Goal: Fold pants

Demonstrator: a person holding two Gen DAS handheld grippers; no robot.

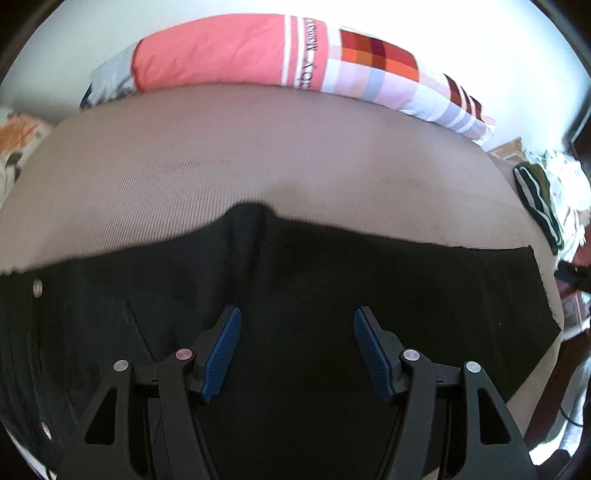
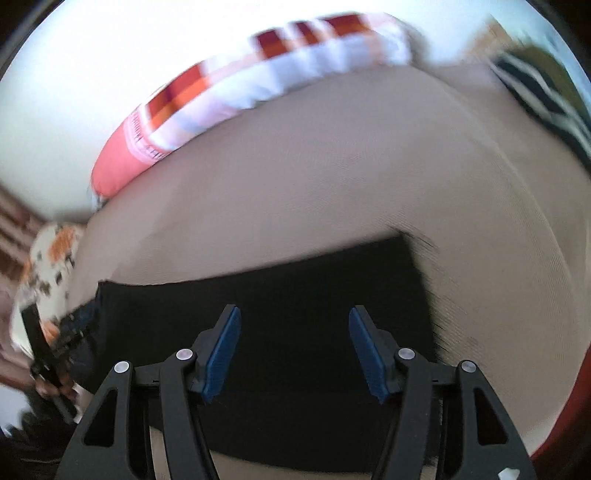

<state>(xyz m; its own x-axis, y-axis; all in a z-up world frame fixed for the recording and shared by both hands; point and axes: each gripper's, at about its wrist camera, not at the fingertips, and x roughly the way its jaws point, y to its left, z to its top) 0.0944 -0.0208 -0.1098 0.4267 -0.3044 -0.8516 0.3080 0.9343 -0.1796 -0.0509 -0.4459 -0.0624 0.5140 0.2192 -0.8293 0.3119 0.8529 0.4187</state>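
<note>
- Black fabric pants (image 1: 295, 280) lie flat on the tan bed (image 1: 221, 155).
- Left gripper (image 1: 297, 325) hovers over them, jaws apart, empty.
- Right gripper (image 2: 294, 325) too, jaws apart, nothing between.

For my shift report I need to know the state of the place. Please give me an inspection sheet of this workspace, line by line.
Surface: beige bed cover, smooth.
Job's things: black pants lying flat on the cover; metal buttons show at one end.
Clutter: long pink and checked pillow along the far edge; striped dark garment at the side; floral cloth at the other side.
Grippers: left claw open above the pants, nothing between the pads; right claw open above the pants, empty.
Cables: nothing seen.
Surroundings: bright white wall behind the pillow.
</note>
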